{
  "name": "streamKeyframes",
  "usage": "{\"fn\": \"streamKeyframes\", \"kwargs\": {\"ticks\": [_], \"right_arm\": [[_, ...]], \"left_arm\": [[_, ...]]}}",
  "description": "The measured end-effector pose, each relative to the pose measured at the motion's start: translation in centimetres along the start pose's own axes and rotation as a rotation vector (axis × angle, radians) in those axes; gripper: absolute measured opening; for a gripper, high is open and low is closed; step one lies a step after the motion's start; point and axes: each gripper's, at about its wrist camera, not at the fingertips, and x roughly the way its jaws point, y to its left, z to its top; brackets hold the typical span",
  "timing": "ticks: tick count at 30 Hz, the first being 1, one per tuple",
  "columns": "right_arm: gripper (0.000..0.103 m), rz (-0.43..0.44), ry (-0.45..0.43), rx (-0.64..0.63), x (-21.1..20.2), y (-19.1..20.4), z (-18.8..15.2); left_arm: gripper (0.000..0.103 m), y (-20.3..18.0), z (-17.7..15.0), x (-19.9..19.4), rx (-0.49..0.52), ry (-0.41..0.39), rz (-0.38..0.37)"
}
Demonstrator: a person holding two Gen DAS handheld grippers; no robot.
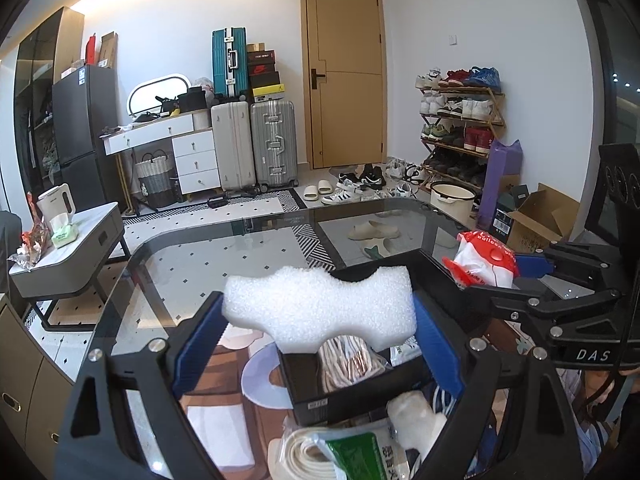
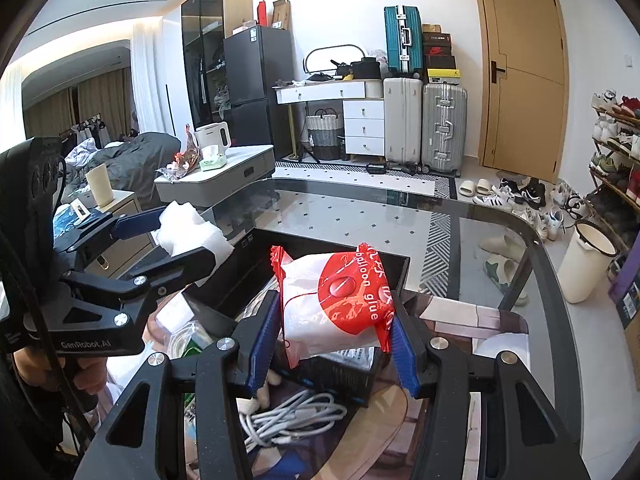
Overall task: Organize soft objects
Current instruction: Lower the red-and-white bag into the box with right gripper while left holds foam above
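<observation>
My left gripper [image 1: 320,316] is shut on a white foam block [image 1: 320,304], its blue pads pressing both ends, held over the near edge of a black open box [image 1: 436,280]. The same foam block [image 2: 192,236] shows in the right wrist view, at the left. My right gripper [image 2: 334,324] is shut on a red-and-white balloon glue packet [image 2: 340,300], held above the black box [image 2: 320,246]. That packet [image 1: 484,264] appears at the right of the left wrist view. Coiled cords [image 1: 348,360] lie inside the box.
The box stands on a glass table [image 1: 240,248] with a curved far edge. Near me lie a white cable bundle [image 2: 288,420], a green-labelled bag [image 1: 356,456] and a white rope coil [image 1: 308,452]. Suitcases, a shoe rack [image 1: 460,128] and a side table [image 1: 68,236] stand beyond.
</observation>
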Motion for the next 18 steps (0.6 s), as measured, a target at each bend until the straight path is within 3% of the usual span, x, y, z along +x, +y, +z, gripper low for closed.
{"fn": "streamKeyframes", "kwargs": {"ticks": [18], "right_arm": [[0.051,0.011,0.034,-0.009,3.5,-1.3,0.9]], "left_arm": [[0.090,0.2,0.8,4.4,-0.008,0.048,-0.013]]}}
